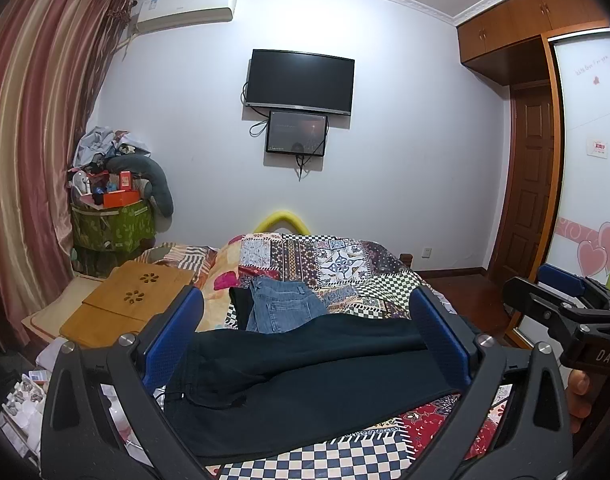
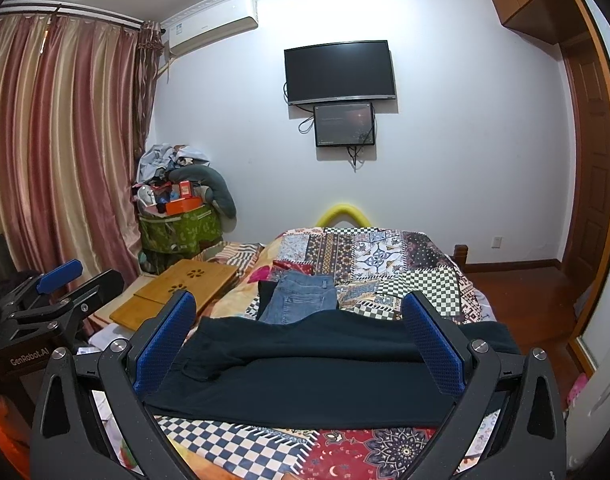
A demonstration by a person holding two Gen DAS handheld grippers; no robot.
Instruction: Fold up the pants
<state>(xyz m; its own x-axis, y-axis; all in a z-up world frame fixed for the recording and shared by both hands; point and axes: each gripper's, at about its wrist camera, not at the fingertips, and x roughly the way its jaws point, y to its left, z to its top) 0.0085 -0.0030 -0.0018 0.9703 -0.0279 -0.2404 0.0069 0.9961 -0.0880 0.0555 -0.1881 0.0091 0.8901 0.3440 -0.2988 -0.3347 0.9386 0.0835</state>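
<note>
Dark navy pants (image 1: 305, 376) lie spread across the near part of the patchwork bed, folded lengthwise; they also show in the right wrist view (image 2: 317, 376). My left gripper (image 1: 305, 312) is open and empty, hovering above the pants with its blue pads wide apart. My right gripper (image 2: 301, 314) is open and empty above the same pants. The right gripper (image 1: 565, 300) shows at the right edge of the left wrist view, and the left gripper (image 2: 61, 280) at the left edge of the right wrist view.
Folded blue jeans (image 1: 285, 306) lie on a dark garment just beyond the pants. A wooden lap desk (image 1: 125, 304) sits on the bed's left side. A cluttered green hamper (image 1: 113, 224) stands in the corner by the curtains. The wooden floor (image 2: 525, 300) lies right of the bed.
</note>
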